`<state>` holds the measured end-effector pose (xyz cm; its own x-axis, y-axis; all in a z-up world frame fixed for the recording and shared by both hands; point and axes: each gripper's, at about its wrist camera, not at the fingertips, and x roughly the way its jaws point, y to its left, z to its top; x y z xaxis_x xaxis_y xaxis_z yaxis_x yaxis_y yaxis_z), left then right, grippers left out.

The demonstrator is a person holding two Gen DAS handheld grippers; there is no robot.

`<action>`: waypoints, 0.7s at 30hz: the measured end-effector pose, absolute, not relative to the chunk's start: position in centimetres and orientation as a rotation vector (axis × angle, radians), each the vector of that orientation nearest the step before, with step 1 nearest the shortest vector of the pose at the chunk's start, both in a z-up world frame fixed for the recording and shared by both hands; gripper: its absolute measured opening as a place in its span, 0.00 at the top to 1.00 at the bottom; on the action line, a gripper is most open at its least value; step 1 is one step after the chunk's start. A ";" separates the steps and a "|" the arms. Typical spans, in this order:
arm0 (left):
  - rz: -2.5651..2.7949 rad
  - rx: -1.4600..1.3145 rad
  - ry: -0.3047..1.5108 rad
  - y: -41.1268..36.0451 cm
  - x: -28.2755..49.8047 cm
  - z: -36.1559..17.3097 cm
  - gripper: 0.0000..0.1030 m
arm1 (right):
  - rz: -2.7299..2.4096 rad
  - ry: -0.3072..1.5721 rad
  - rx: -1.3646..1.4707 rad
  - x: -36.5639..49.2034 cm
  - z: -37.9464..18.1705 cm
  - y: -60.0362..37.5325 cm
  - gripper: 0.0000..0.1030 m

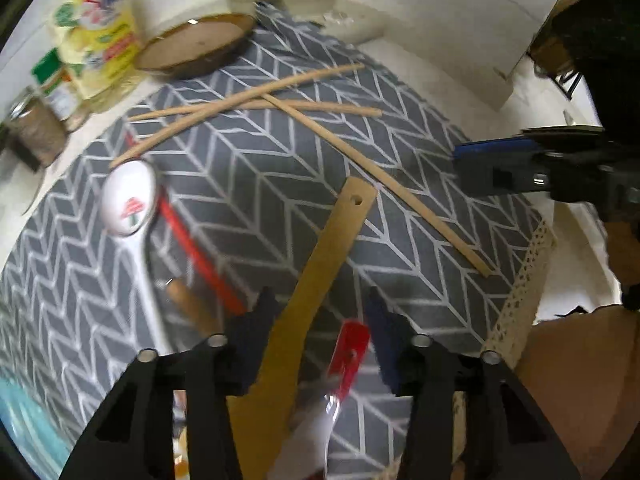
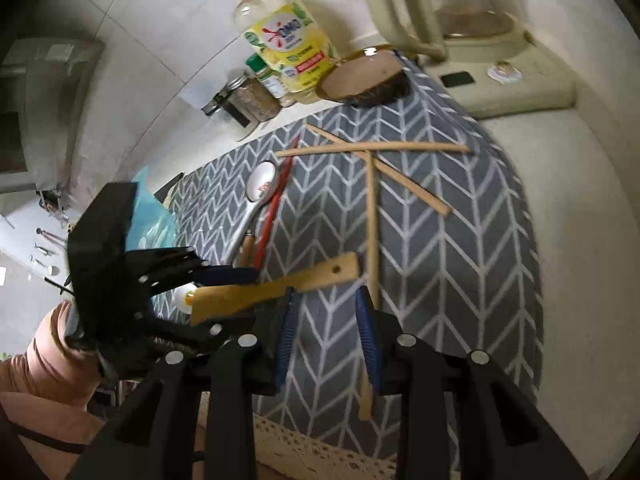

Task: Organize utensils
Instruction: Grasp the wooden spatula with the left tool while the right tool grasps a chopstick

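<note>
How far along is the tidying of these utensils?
Barely begun, it seems. Nothing looks sorted: the chopsticks lie crossed on the grey cloth, and the white spoon sits loose. The left gripper is open around the wooden spatula; the right gripper is open and holds nothing. Everything else remains.

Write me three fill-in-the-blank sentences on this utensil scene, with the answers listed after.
1. The white spoon has a red ____ printed in its bowl.
2. The wooden spatula has a small round ____ near the end of its handle.
3. The cloth under the utensils is grey with a white ____ pattern.

Missing words: mushroom; hole; chevron
</note>
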<state>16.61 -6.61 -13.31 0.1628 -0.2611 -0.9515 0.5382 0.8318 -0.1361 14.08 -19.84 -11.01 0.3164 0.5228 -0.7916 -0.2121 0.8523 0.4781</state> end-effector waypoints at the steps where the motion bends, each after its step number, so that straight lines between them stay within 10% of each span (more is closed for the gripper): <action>1: -0.573 0.273 1.295 -6.8 16.9 -13.8 0.66 | 0.488 1.157 0.312 14.1 -11.1 -20.0 0.71; 7: -0.513 0.275 1.255 -6.9 17.5 -13.9 0.84 | 0.421 1.178 0.201 14.0 -12.4 -19.2 0.71; 16: -0.444 -0.113 1.210 -1.0 17.8 -9.7 0.84 | 0.370 1.087 -0.067 16.1 -14.7 -14.7 0.71; 21: -0.408 -0.218 1.138 1.8 16.6 -6.7 0.84 | 0.359 1.083 -0.002 16.4 -14.2 -14.3 0.92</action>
<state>16.64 1.82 -6.71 0.3566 -0.4216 -0.8337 0.2036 0.9060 -0.3711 16.41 -14.35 -14.22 0.4169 0.2849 -0.8631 -0.2872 0.9422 0.1723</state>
